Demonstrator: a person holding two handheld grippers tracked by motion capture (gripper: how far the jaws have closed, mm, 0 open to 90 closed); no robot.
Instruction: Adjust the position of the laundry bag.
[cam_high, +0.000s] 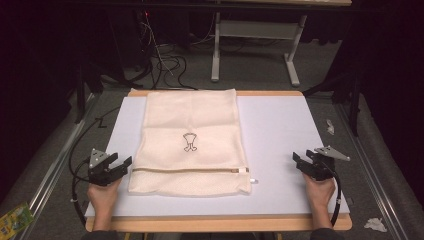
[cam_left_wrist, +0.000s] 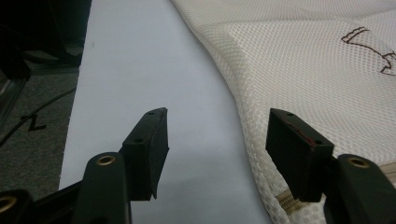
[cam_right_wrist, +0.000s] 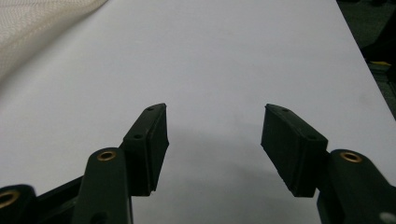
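Observation:
A cream mesh laundry bag (cam_high: 190, 142) lies flat on the white table top (cam_high: 280, 130), with a small dark emblem (cam_high: 189, 141) at its middle and a zipper (cam_high: 190, 170) running across near its front edge. My left gripper (cam_high: 122, 166) rests at the bag's front left corner, open, nothing between its jaws. In the left gripper view the mesh bag (cam_left_wrist: 317, 65) lies just past the right jaw, zipper end (cam_left_wrist: 286, 200) beside it. My right gripper (cam_high: 299, 161) sits open on the bare table, well right of the bag. The bag's edge (cam_right_wrist: 32, 28) shows at the upper left of the right gripper view.
The white board sits on a wooden table edge (cam_high: 215, 223). Cables (cam_high: 165, 65) and a grey frame's legs (cam_high: 292, 65) stand on the floor beyond. Crumpled scraps (cam_high: 375, 224) lie at the right, a green packet (cam_high: 15, 217) at the lower left.

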